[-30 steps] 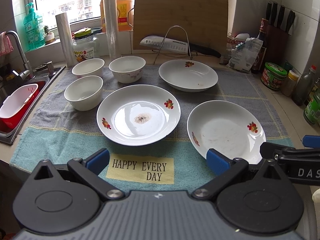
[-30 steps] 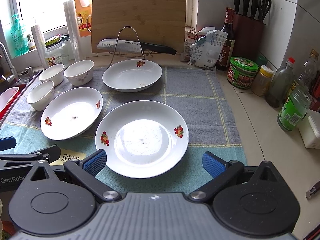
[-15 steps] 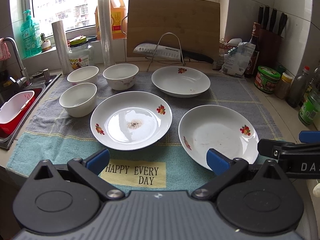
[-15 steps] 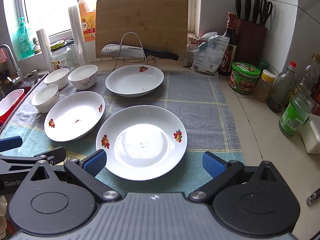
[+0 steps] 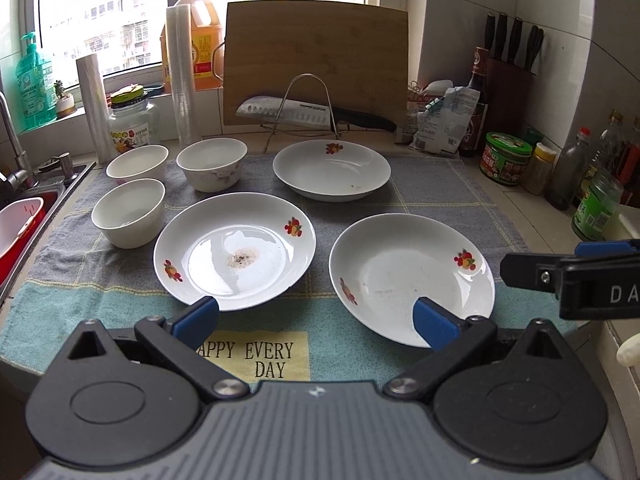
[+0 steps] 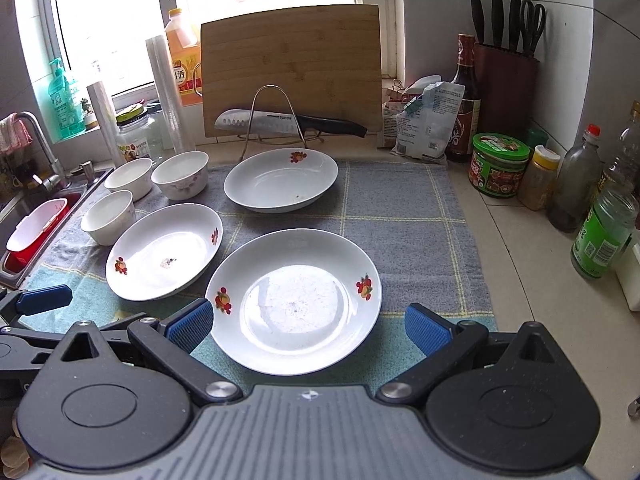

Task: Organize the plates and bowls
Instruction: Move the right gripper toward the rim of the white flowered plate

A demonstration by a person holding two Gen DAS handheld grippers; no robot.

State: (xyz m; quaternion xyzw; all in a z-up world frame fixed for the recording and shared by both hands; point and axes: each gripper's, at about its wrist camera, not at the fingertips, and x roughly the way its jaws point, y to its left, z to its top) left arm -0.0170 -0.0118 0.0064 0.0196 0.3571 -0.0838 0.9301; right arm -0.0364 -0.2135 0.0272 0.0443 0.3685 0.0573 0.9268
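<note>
Three white flower-print plates lie on a towel: a stained left plate, a right plate and a far plate. Three white bowls stand at the left. My left gripper is open and empty, above the towel's front edge near the left and right plates. My right gripper is open and empty, its fingers either side of the near rim of the right plate. The left plate and far plate also show in the right wrist view.
A knife on a wire rack and a cutting board stand behind the plates. Jars and bottles line the right counter. A sink with a red and white basin is at the left. The towel covers the counter.
Both grippers have risen and tilted back a little; the dishes appear lower and farther in both views. Nothing on the towel has moved.
</note>
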